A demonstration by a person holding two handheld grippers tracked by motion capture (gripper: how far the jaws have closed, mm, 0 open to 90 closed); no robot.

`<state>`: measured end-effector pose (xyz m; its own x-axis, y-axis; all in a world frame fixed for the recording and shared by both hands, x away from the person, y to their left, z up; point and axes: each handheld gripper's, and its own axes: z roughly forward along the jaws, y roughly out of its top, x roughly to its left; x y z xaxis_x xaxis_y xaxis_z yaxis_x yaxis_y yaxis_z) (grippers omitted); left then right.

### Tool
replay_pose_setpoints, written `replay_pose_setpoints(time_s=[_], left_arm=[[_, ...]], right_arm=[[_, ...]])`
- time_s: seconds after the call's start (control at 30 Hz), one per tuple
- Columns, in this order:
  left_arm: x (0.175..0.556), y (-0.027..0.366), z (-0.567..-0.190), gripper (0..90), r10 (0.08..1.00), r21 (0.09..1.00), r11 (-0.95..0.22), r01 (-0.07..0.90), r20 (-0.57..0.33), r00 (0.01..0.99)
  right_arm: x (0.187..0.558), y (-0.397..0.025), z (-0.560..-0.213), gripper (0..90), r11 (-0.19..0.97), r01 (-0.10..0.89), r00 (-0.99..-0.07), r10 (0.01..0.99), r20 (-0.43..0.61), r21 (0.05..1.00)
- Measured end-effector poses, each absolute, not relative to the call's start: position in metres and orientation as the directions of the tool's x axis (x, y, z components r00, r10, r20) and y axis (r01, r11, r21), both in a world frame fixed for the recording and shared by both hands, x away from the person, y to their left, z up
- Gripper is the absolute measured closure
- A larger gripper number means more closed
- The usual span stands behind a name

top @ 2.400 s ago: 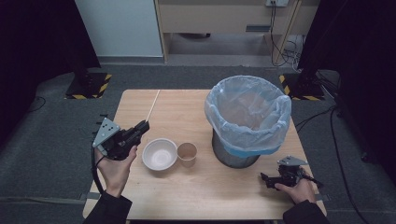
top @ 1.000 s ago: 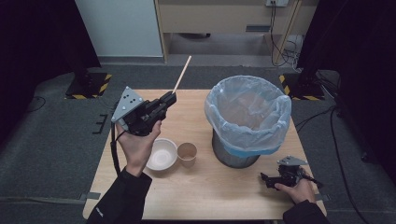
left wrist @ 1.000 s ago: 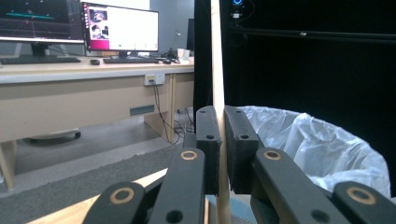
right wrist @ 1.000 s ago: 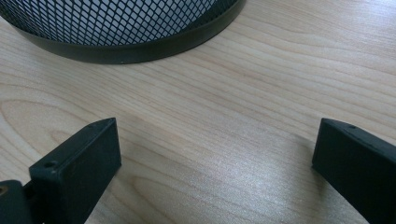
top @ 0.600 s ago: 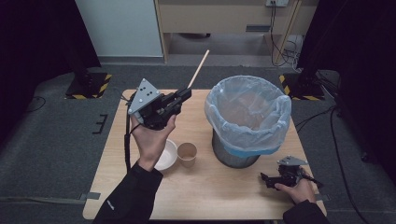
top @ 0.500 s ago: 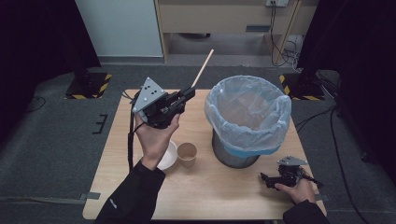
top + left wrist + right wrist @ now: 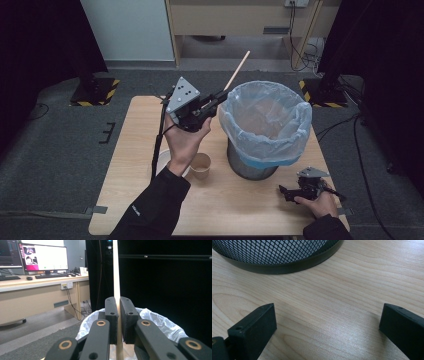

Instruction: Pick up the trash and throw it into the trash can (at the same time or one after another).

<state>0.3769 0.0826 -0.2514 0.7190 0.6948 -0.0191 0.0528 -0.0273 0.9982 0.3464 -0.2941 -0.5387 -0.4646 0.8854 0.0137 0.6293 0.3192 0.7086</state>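
My left gripper (image 7: 218,95) is raised above the table, just left of the bin's rim, and is shut on a long pale wooden stick (image 7: 237,70) that points up and to the right. In the left gripper view the stick (image 7: 116,270) stands clamped between the two black jaws of that gripper (image 7: 118,315), with the bin liner (image 7: 155,320) just beyond. A wire mesh bin (image 7: 252,162) lined with a pale blue bag (image 7: 265,117) stands at the table's right middle. My right gripper (image 7: 284,192) rests open on the table at the front right, jaws wide apart over bare wood (image 7: 329,315).
A brown paper cup (image 7: 201,166) and a white bowl (image 7: 161,161), partly behind the left arm, stand left of the bin. The bin's mesh base (image 7: 279,255) lies close ahead of the right gripper. A desk with monitors (image 7: 42,258) stands beyond the table.
The left gripper lifted the stick off the table's left side and carried it up and to the right, up to the bin's rim. The right gripper has stayed put.
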Motion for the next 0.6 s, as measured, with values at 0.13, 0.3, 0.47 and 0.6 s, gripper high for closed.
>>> replay_pose_setpoints(time_s=[0.13,0.3,0.47,0.6], left_arm=[[0.38,0.074,-0.251,85.0,0.688,0.998,-0.026,0.055,-0.022,0.726],[0.384,0.059,-0.249,85.0,0.674,0.998,-0.039,0.051,-0.011,0.738],[0.388,0.048,-0.248,85.0,0.668,0.997,-0.052,0.049,-0.002,0.744],[0.392,0.04,-0.248,85.1,0.664,0.997,-0.055,0.046,0.002,0.747]], right_arm=[[0.346,-0.294,-0.539,1.2,0.319,0.629,-0.465,0.885,0.014,0.709],[0.347,-0.294,-0.539,1.1,0.322,0.627,-0.467,0.884,0.011,0.71],[0.347,-0.294,-0.539,1.1,0.323,0.626,-0.468,0.884,0.011,0.71],[0.347,-0.294,-0.539,1.1,0.323,0.626,-0.469,0.883,0.011,0.71]])
